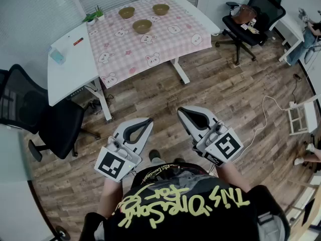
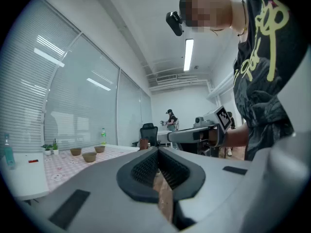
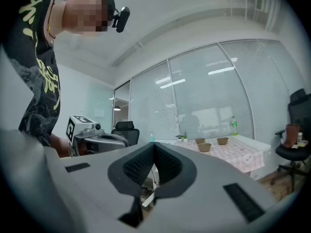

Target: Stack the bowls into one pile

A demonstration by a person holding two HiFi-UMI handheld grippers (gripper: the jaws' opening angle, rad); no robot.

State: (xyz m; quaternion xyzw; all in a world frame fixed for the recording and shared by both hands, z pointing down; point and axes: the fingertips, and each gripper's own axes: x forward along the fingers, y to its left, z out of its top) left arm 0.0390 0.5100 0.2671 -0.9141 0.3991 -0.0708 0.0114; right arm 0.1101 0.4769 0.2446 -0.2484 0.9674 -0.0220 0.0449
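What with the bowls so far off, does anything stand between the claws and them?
Nothing visible does: only bare wood floor lies between the shut left claw, the shut right claw and the table holding the bowls.

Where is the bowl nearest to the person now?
In the head view, this bowl stands on the pink checked cloth, apart from the far-left bowl and the far-right bowl, and nearer than both.

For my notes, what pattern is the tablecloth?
The tablecloth is pink-and-white check with cartoon animals; head view.
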